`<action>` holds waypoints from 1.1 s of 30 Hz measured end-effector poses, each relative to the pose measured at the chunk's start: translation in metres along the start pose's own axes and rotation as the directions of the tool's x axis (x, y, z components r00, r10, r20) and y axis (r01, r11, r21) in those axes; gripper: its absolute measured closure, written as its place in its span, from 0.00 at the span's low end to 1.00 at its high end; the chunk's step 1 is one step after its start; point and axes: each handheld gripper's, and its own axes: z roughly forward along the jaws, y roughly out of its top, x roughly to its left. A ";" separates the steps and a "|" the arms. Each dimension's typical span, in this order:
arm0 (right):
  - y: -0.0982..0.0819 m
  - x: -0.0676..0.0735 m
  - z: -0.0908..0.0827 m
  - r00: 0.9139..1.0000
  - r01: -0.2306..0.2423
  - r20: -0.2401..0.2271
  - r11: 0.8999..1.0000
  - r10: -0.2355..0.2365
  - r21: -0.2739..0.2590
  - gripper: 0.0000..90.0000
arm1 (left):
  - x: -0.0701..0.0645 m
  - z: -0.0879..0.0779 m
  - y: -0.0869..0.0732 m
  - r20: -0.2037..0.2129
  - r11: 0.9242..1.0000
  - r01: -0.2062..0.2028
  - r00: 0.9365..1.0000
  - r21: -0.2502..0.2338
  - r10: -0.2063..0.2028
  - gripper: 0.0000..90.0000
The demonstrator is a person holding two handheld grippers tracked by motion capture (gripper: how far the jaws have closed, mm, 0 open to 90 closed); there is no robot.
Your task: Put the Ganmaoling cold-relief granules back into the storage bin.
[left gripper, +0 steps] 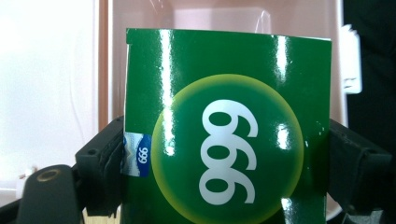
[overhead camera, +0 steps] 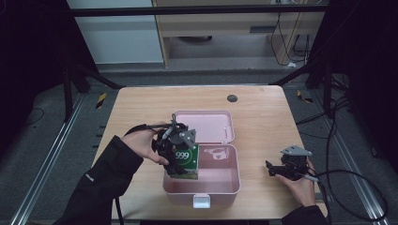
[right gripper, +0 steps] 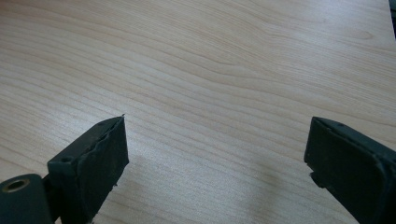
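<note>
The green box (overhead camera: 187, 161) with the white "999" in a yellow-ringed circle sat in my left gripper (overhead camera: 180, 154), held over the left part of the open pink case (overhead camera: 225, 187). In the high view its lower end was down inside the case's tray, close to the left wall; I could not tell whether it touched the bottom. From the left gripper view the box (left gripper: 224, 130) stood between the two black jaws, each pad pressed against one of its sides, so that gripper (left gripper: 224, 172) was clamped on it at a fairly wide spread. A small blue label (left gripper: 138, 155) showed at the box's edge beside one pad. Beyond the box I saw the pale pink inside of the case (left gripper: 210, 14).

The case's lid (overhead camera: 204, 124) lay folded back flat on the table, away from me, and its white latch (overhead camera: 202, 201) faced the near edge.

My right gripper (overhead camera: 274, 169) rested well to the right of the case, low over the wooden table (overhead camera: 263, 117), pointing toward the case. In the right gripper view its jaws stood wide apart with only bare wood grain (right gripper: 210, 70) between them, so it (right gripper: 215, 154) held nothing.

A small dark round disc (overhead camera: 232, 98) lay near the far edge of the table, well apart from everything else.
</note>
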 end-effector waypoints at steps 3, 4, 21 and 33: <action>0.000 0.000 0.000 1.000 0.001 -0.001 1.000 -0.001 0.002 0.07 | 0.001 0.006 -0.002 0.005 1.000 0.005 1.000 0.002 -0.005 0.16; 0.000 0.000 0.000 1.000 0.002 -0.001 1.000 -0.002 0.002 0.07 | 0.001 0.008 -0.003 0.005 1.000 0.007 1.000 -0.003 -0.007 0.16; 0.000 0.001 0.001 1.000 0.007 -0.001 1.000 -0.007 0.008 0.07 | 0.003 0.045 -0.012 0.031 0.999 0.014 0.999 0.044 -0.015 0.16; -0.001 0.001 0.002 1.000 0.007 -0.005 1.000 -0.007 0.011 0.07 | 0.002 0.062 -0.020 0.029 0.997 0.018 0.999 0.073 -0.020 0.15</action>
